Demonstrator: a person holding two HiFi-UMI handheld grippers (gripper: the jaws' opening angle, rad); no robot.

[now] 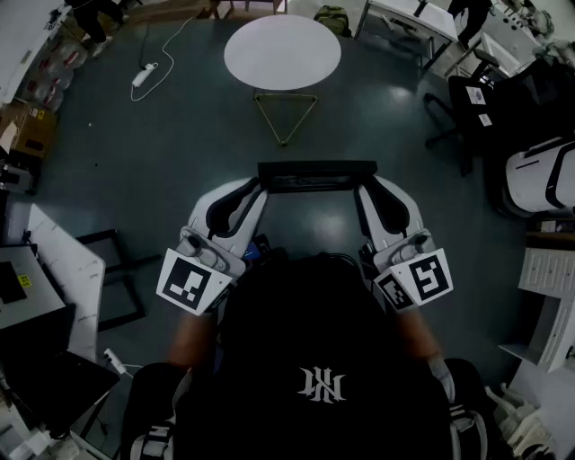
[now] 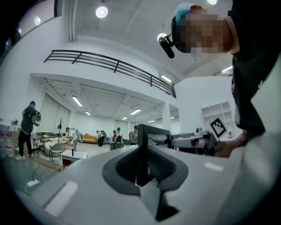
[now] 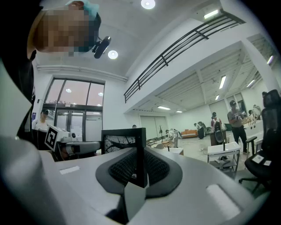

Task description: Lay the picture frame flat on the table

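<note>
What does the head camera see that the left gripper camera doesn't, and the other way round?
Only the head view shows the round white table and the dark floor. Only the left gripper view shows ceiling lamps, a balcony railing and people far off. Both show the picture frame, with the left gripper and right gripper shut on its ends.

Both grippers are held out ahead of the torso and angled inward. The left gripper [image 1: 260,186] is clamped on the left edge of the picture frame [image 1: 316,174], and the right gripper [image 1: 367,185] on its right edge. The forearms are kept close to the body.
</note>
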